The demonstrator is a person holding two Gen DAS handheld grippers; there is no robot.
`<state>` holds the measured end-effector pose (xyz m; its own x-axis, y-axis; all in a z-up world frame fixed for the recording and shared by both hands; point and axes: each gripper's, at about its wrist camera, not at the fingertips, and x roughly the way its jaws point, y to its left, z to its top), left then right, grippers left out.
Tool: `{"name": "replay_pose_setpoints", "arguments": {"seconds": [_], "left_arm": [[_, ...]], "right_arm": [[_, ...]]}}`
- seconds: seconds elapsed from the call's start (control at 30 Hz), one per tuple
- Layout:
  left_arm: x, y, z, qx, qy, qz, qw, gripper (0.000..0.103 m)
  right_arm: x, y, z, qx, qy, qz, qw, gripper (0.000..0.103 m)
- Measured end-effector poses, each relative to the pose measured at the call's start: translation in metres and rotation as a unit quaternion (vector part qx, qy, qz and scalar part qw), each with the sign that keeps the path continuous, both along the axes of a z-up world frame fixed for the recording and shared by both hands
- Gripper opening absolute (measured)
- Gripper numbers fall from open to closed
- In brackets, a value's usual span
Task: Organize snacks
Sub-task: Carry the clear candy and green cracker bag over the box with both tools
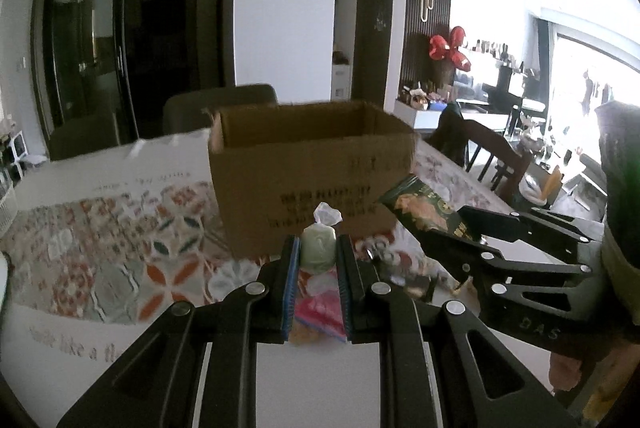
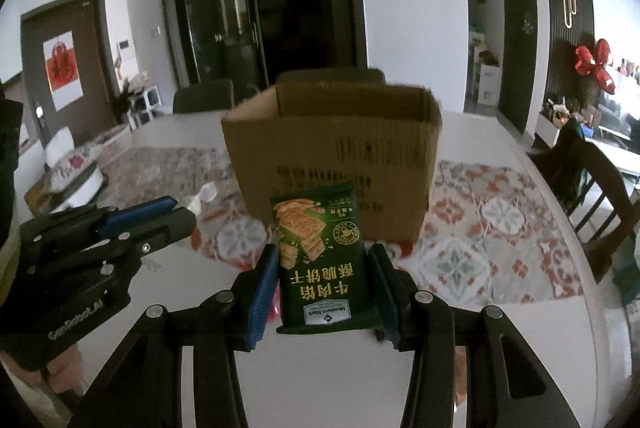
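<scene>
An open cardboard box (image 1: 312, 171) stands on the table ahead of both grippers; it also shows in the right wrist view (image 2: 336, 163). My left gripper (image 1: 318, 248) is shut on a small pale green wrapped snack (image 1: 318, 248) with a twisted clear top, held above the table in front of the box. My right gripper (image 2: 324, 260) is shut on a green cracker packet (image 2: 320, 260), held upright before the box. The packet (image 1: 424, 207) and right gripper show at the right of the left wrist view. The left gripper (image 2: 160, 216) shows at the left of the right wrist view.
The table carries a patterned floral cloth (image 1: 120, 236), also seen in the right wrist view (image 2: 500, 228). More snack packets (image 1: 320, 308) lie on the table below my left gripper. Dark chairs (image 2: 592, 179) stand at the right and behind the box (image 1: 220, 107).
</scene>
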<state>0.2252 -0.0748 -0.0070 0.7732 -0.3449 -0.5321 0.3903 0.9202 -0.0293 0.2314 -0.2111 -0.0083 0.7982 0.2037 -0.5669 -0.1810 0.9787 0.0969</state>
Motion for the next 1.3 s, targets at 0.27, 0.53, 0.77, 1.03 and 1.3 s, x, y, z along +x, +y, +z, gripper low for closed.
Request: {"name": "replay_pose_setpoints", "arguments": {"seconds": [0.27, 0.53, 0.77, 1.03, 1.3], "left_arm": [[0.020, 0.003, 0.030, 0.009, -0.045, 0.004, 0.9990, 0.019], [0.054, 0.003, 0.053, 0.007, -0.063, 0.002, 0.9980, 0.019], [0.083, -0.002, 0.070, 0.016, -0.083, 0.003, 0.9964, 0.019], [0.127, -0.011, 0.072, 0.018, -0.059, -0.009, 0.9981, 0.019], [0.169, -0.022, 0.061, 0.017, -0.010, -0.013, 0.9997, 0.019]], "right_arm": [[0.014, 0.001, 0.032, 0.013, -0.041, -0.009, 0.999, 0.046], [0.041, -0.003, 0.058, 0.022, -0.066, -0.013, 0.998, 0.046], [0.071, -0.006, 0.072, 0.020, -0.069, -0.014, 0.997, 0.046], [0.107, -0.010, 0.079, 0.007, -0.065, -0.018, 0.998, 0.046], [0.145, -0.017, 0.070, 0.001, -0.037, -0.022, 0.999, 0.047]]}}
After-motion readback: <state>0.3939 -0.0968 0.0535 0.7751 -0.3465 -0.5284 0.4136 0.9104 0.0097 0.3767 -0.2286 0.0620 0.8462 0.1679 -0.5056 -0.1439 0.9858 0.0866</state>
